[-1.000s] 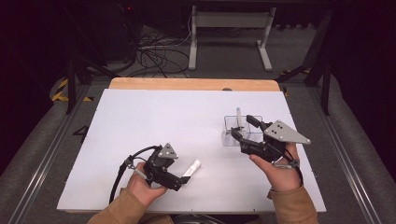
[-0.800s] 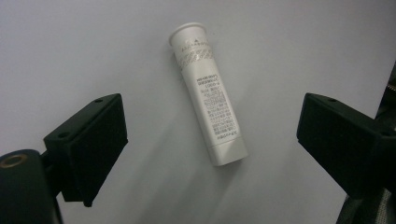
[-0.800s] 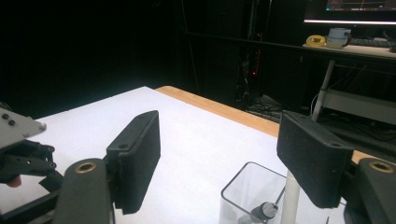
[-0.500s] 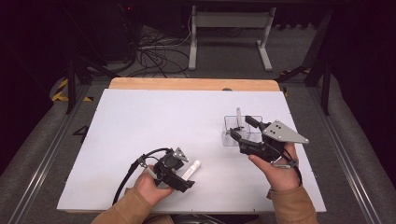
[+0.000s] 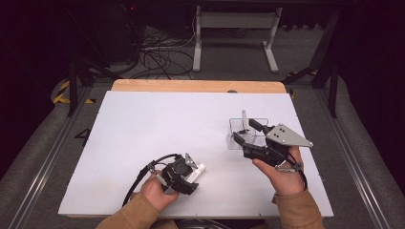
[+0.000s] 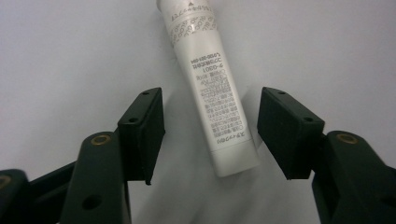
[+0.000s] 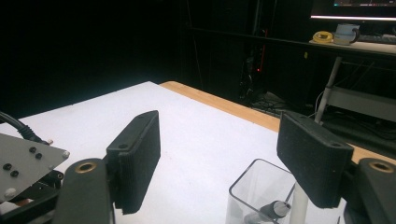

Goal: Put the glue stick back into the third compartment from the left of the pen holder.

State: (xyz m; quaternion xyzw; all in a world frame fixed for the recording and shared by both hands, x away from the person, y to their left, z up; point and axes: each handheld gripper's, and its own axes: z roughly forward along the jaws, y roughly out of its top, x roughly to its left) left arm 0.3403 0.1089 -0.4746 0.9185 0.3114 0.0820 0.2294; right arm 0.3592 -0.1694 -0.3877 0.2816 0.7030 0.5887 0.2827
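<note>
While the left gripper (image 6: 210, 135) closes, unclamped, around the white tube (image 6: 212, 93), the right gripper (image 7: 219, 158) stays parted.

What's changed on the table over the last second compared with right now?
The left gripper has come down toward the near edge and over the white tube, and its jaws have just been closing. The tube lies between them, but the pads do not touch it yet. The tube lies where it lay. The right gripper stayed at the clear box, which has not moved on the white table.
</note>
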